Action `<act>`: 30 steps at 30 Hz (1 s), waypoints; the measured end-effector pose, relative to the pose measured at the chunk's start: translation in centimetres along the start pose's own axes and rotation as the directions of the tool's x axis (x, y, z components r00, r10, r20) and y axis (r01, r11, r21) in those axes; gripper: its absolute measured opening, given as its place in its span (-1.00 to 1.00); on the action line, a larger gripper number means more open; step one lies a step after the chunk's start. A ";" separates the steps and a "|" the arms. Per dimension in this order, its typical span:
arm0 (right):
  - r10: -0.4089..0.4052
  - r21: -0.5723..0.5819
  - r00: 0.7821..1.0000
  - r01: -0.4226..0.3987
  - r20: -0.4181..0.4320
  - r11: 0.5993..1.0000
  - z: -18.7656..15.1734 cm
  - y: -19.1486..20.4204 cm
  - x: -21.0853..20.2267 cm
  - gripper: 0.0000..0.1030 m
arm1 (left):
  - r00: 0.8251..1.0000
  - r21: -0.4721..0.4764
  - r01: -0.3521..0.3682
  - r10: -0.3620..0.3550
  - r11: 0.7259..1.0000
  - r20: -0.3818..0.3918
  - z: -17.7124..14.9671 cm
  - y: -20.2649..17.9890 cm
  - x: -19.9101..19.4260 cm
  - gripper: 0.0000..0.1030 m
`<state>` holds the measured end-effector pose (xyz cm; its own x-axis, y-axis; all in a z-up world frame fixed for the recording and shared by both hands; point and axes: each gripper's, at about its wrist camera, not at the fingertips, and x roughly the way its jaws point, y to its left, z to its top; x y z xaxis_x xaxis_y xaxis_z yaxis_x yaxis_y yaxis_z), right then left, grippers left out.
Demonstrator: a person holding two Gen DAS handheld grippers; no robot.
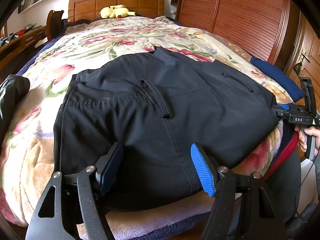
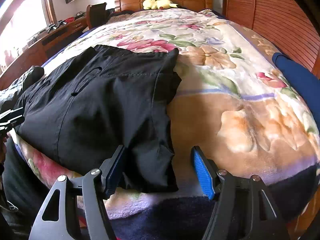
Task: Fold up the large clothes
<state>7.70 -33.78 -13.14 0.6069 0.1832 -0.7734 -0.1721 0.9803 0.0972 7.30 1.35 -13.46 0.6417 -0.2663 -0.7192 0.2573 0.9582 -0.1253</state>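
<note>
A folded pair of black trousers (image 1: 156,108) lies on the floral blanket (image 1: 120,40) near the bed's front edge. It also shows in the right wrist view (image 2: 96,104). My left gripper (image 1: 158,166) is open, its fingers astride the trousers' near edge. My right gripper (image 2: 160,170) is open at the trousers' right front corner, with the left finger (image 2: 114,170) against the cloth and the blue pad (image 2: 202,174) over bare blanket. The right gripper also shows in the left wrist view (image 1: 296,116) at the trousers' right edge.
A dark blue garment (image 2: 300,80) lies at the bed's right side by the wooden slatted wardrobe (image 1: 240,16). A yellow plush toy (image 1: 116,11) sits at the headboard. Another black garment (image 1: 12,92) lies at the left. A wooden desk (image 2: 50,40) stands left of the bed.
</note>
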 end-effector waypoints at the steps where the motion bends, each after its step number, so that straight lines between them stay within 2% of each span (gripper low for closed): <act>1: 0.005 -0.011 1.000 -0.005 -0.001 1.000 0.0 0.1 0.0 0.31 | 1.000 0.000 0.000 0.000 1.000 0.000 0.0 0.0 0.0 0.38; 2: 0.016 -0.021 1.000 -0.016 -0.001 1.000 0.0 0.2 0.1 0.29 | 1.000 0.000 0.000 0.000 1.000 0.000 0.0 0.0 0.0 0.38; 5: 0.075 -0.033 0.997 -0.075 -0.004 0.997 -0.1 0.3 0.3 -0.10 | 1.000 -0.002 0.000 0.000 1.000 0.001 0.0 0.0 0.0 0.39; 7: 0.082 -0.052 0.997 -0.082 -0.002 0.995 -0.2 0.5 0.3 -0.19 | 1.000 -0.002 0.002 -0.002 1.000 0.002 0.0 0.0 0.0 0.40; 9: 0.118 -0.044 0.993 -0.118 -0.007 0.992 -0.3 0.2 0.3 -0.46 | 1.000 -0.005 0.005 -0.005 1.000 0.005 -0.1 0.0 0.1 0.43; 12: 0.122 -0.051 0.993 -0.122 -0.002 0.991 0.0 0.3 -0.3 -0.69 | 1.000 -0.010 0.011 -0.011 1.000 0.010 -0.2 0.2 0.2 0.45; 15: 0.124 -0.050 0.992 -0.123 0.033 0.991 0.9 0.5 -1.5 -0.75 | 0.999 -0.028 0.033 -0.032 0.999 0.021 0.0 0.5 -0.4 0.45; 20: 0.164 -0.075 0.976 -0.155 0.142 0.985 4.4 2.0 -4.9 -0.78 | 0.996 -0.058 0.055 -0.051 0.997 0.068 0.3 1.3 -2.5 0.45; 24: 0.242 -0.143 0.949 -0.215 0.204 0.966 7.7 4.9 -7.0 -0.78 | 0.992 -0.069 0.055 -0.047 0.996 0.116 0.7 2.2 -4.4 0.45; 27: 0.301 -0.232 0.930 -0.252 0.211 0.940 10.4 8.5 -7.5 -0.78 | 0.990 -0.072 0.040 -0.030 0.997 0.138 0.9 2.8 -5.4 0.45; 30: 0.379 -0.305 0.902 -0.309 0.207 0.901 12.6 12.3 -7.3 -0.79 | 0.988 -0.085 0.021 -0.008 0.996 0.151 0.7 3.8 -6.3 0.45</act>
<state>10.98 -22.17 1.59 0.6427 0.5522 -0.5310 -0.5789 0.8041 0.1353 4.73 6.60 -8.98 0.7414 -0.2871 -0.6065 0.2085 0.9577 -0.1985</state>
